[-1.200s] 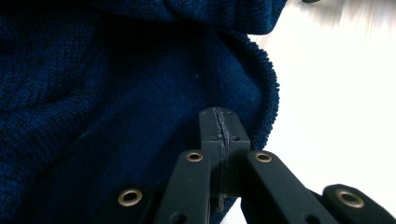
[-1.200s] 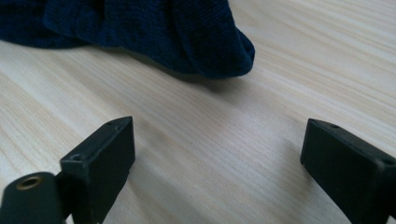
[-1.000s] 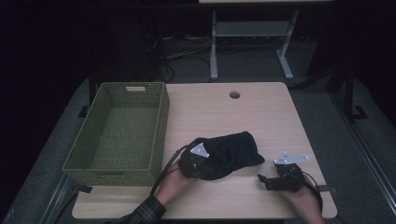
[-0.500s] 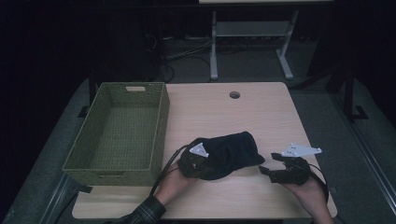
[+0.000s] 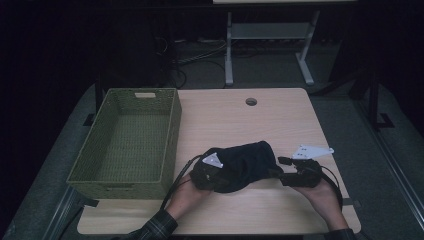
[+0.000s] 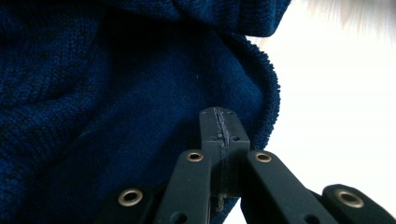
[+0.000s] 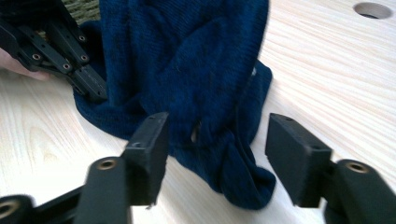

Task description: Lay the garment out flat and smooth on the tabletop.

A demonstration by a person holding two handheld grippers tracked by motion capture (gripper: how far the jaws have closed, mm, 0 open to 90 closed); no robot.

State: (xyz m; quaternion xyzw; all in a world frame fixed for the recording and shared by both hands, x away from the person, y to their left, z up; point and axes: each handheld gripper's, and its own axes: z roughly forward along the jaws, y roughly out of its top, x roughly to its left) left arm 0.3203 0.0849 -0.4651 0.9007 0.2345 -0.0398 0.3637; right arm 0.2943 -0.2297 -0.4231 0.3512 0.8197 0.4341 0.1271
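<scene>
- Dark floor and table legs are framing the high view, where a pale wooden table (image 5: pixel 280 125) is carrying a green woven basket (image 5: pixel 125 140) at the left and a dark blue knitted garment (image 5: pixel 247 165) near the front edge. The left gripper (image 5: pixel 212 172) is sitting at the garment's left end; the right gripper (image 5: pixel 287 170) is now reaching its right end, having come in from the bare wood farther right (raised a little too).
- Along the left gripper view, the jaws are pressed together, pinching a fold of the blue knit.
- Across the right gripper view, the jaws have just been closing, yet are standing apart around the garment's bunched end, not pressing it – a second hold looks near.
</scene>
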